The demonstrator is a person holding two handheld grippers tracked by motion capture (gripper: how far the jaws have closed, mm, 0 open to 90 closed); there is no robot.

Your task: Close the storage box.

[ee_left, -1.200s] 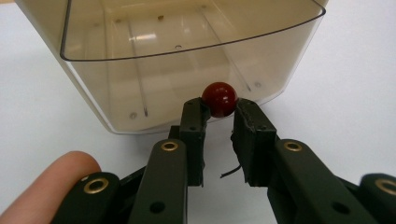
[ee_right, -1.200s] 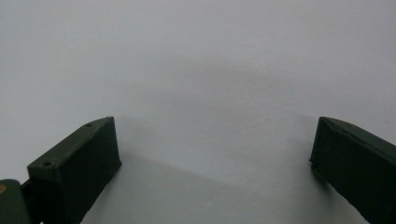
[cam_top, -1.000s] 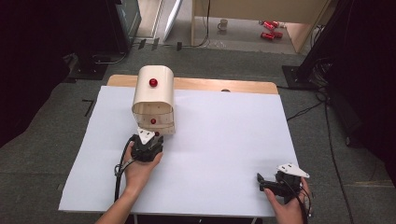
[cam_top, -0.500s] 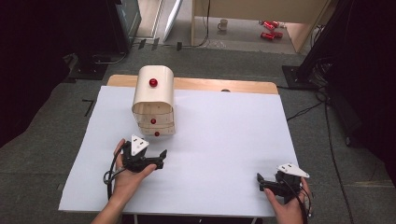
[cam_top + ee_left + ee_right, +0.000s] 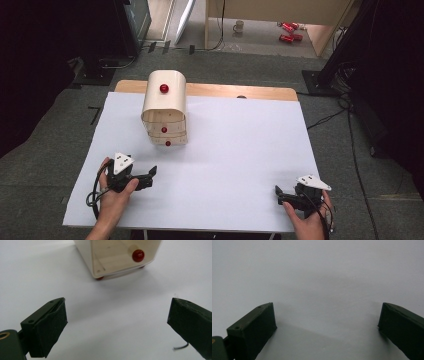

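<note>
high view: the small wooden drawer box [image 5: 164, 111] stands near the table's [image 5: 240, 150] far left edge. left gripper [image 5: 150, 175], jaws just spread wide with nothing between, sits near the front left corner; right gripper [image 5: 278, 194], spread too, by the front right corner.

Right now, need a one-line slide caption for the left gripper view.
Open left gripper facing the small wooden drawer cabinet across the white table.

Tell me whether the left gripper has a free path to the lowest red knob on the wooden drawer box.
Probably yes: the left gripper is open, and only bare white sheet lies before the lowest knob on the drawer box.
</note>
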